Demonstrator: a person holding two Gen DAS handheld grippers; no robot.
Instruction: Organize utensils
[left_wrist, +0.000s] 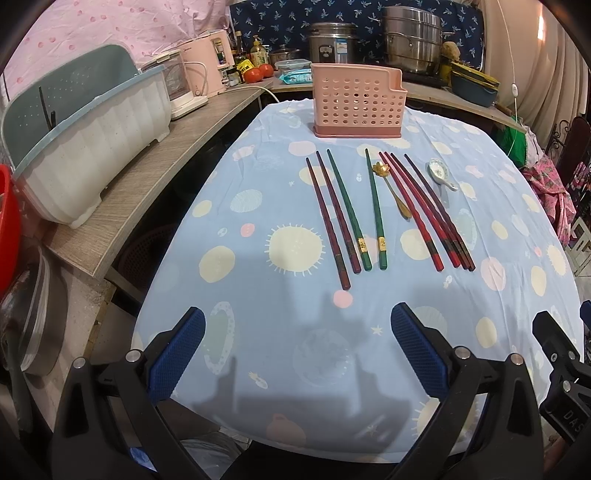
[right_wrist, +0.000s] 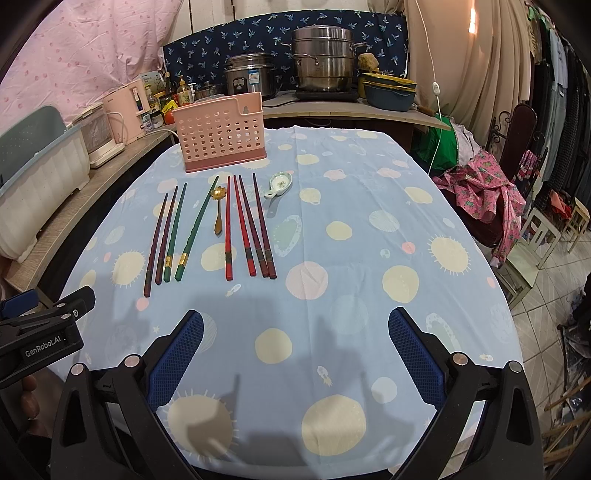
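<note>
Several chopsticks lie in a row on the blue tablecloth: dark red ones (left_wrist: 328, 221) (right_wrist: 157, 240), a green pair (left_wrist: 376, 210) (right_wrist: 192, 229), and red-and-black ones (left_wrist: 424, 210) (right_wrist: 251, 225). A gold spoon (left_wrist: 393, 188) (right_wrist: 218, 210) lies among them. A white ceramic spoon (left_wrist: 441, 173) (right_wrist: 279, 184) lies to their right. A pink perforated utensil holder (left_wrist: 356, 99) (right_wrist: 221, 133) stands behind them. My left gripper (left_wrist: 295, 350) and right gripper (right_wrist: 295, 350) are open and empty, above the table's near edge.
A counter on the left holds a white dish rack (left_wrist: 92, 144) (right_wrist: 40, 177) and pink appliances (left_wrist: 207, 62). Steel pots (right_wrist: 321, 59) and bottles stand at the back. Chairs with clothes (right_wrist: 491, 195) are to the right of the table.
</note>
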